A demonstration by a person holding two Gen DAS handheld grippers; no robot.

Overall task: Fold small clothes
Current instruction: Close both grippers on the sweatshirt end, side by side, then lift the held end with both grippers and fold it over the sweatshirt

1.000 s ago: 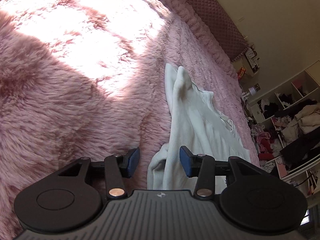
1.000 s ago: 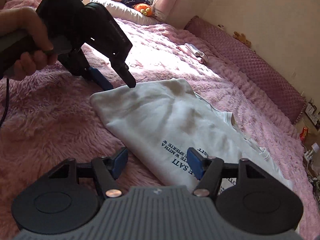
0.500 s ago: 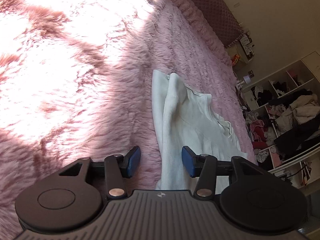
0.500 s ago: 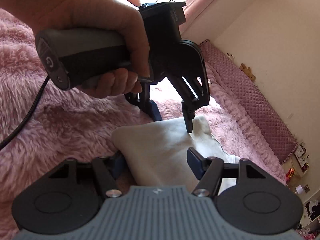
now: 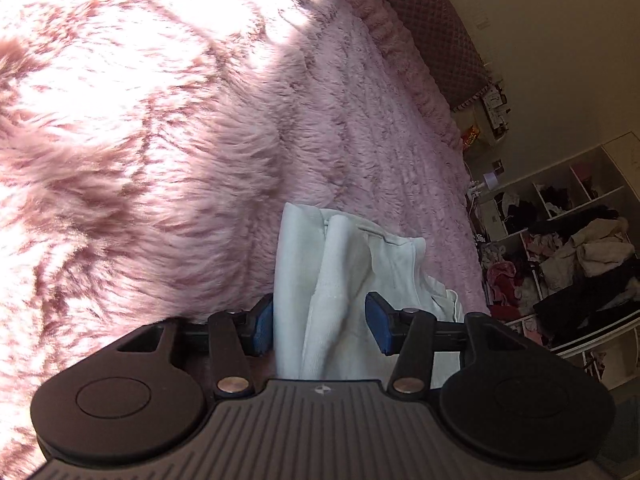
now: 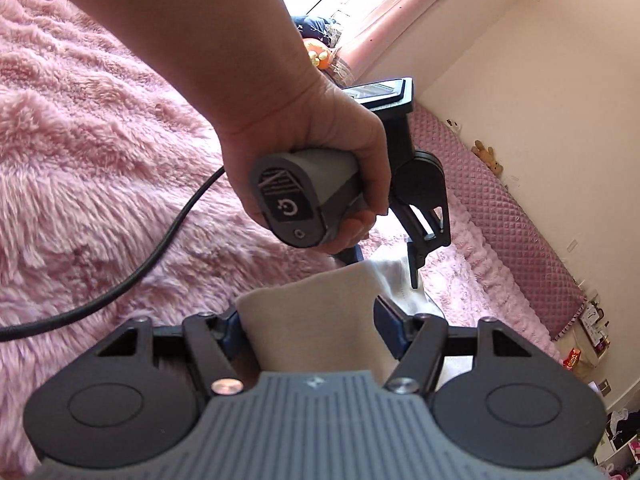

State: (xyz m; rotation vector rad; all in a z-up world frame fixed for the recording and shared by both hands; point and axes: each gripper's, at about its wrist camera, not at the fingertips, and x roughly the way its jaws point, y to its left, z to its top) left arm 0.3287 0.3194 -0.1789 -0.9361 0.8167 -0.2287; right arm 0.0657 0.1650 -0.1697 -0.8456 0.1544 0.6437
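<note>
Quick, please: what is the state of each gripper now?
Left gripper: jaws opening, white garment between them, not pinched.
Right gripper: open around the garment's edge.

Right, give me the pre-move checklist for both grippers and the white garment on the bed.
1. White garment between left gripper jaws: ok.
2. Left gripper free of the cloth: cannot tell; jaws opening, one pad touches the fold's edge.
3. Right gripper around the garment's near edge: ok; jaws open, not clamped.
4. Garment flat: not ok, ridges run lengthwise.
5. Black cable clear of the garment: ok, it lies apart on the pink blanket.
6. Hand firm on left gripper's handle: ok.
</note>
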